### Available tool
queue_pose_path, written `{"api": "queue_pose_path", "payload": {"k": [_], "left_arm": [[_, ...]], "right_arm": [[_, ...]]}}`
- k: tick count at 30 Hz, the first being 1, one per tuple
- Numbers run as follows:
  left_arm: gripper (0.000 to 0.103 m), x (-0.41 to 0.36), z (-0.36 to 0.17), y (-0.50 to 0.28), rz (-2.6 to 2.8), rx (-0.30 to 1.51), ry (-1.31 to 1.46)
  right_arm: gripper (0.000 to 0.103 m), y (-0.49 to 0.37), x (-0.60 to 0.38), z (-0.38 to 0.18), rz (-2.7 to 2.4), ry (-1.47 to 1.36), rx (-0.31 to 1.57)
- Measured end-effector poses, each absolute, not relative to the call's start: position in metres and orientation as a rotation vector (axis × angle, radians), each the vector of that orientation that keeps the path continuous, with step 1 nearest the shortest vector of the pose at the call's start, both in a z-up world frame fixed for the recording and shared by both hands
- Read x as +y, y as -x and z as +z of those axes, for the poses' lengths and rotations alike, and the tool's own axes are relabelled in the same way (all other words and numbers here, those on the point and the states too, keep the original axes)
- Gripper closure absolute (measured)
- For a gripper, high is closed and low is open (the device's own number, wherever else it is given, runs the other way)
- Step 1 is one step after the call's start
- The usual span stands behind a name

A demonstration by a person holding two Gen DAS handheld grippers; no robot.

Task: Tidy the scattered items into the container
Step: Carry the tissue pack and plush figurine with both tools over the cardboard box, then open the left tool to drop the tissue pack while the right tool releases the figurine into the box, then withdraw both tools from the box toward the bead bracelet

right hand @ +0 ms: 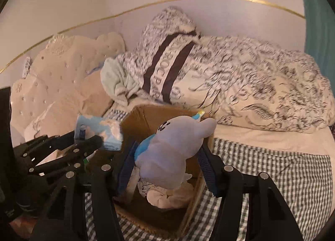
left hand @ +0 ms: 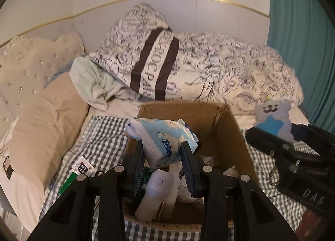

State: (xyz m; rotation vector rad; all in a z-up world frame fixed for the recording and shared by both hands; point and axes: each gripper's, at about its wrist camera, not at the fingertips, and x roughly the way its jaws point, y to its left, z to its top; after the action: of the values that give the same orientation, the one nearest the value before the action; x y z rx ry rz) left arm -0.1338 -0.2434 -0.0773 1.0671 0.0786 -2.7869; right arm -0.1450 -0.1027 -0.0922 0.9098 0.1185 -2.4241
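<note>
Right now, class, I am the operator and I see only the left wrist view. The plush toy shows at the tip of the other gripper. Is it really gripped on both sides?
Observer: Yes. In the right wrist view the right gripper has both pads pressed against the plush toy.
Operator: Is it over the box yet?
Observer: It hangs over the open cardboard box, toward the side nearer that gripper's right finger.
Operator: What lies under it?
Observer: A beige soft item lies on the box floor just below the toy.
</note>
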Motion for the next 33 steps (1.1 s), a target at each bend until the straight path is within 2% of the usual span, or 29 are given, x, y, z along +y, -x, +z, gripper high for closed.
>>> {"api": "queue_pose_path", "payload": {"k": [7,16,21,24,28,30,33], "left_arm": [[0.068,-0.257,-0.114,0.166,-2.717,0.059,-1.176],[0.068,-0.270,-0.145,0.191,-2.678,0.040,-1.269],[0.067,-0.272,-0.153,0.192,-2.667,0.065,-1.273],[0.061,-0.269,-0.151,0.190,-2.666,0.045,-1.260],[0.042,-0.272,-0.144,0.180,-2.654,0.082,-1.232],[0.035,-0.271,-0.137,0.172,-2.667,0.100,-1.192],[0.033,-0.271,-0.122,0.160,-2.674,0.132,-1.136]], "right_arm": [[0.045,0.171,-0.120,-0.129,-2.388,-0.964,0.145],[0.045,0.197,-0.151,-0.169,-2.349,-1.061,0.268],[0.045,0.196,-0.150,-0.171,-2.353,-1.061,0.281],[0.040,0.194,-0.149,-0.171,-2.363,-1.056,0.290],[0.025,0.190,-0.139,-0.166,-2.403,-1.026,0.241],[0.023,0.186,-0.133,-0.160,-2.407,-0.999,0.205],[0.023,0.172,-0.120,-0.145,-2.446,-0.917,0.153]]}}
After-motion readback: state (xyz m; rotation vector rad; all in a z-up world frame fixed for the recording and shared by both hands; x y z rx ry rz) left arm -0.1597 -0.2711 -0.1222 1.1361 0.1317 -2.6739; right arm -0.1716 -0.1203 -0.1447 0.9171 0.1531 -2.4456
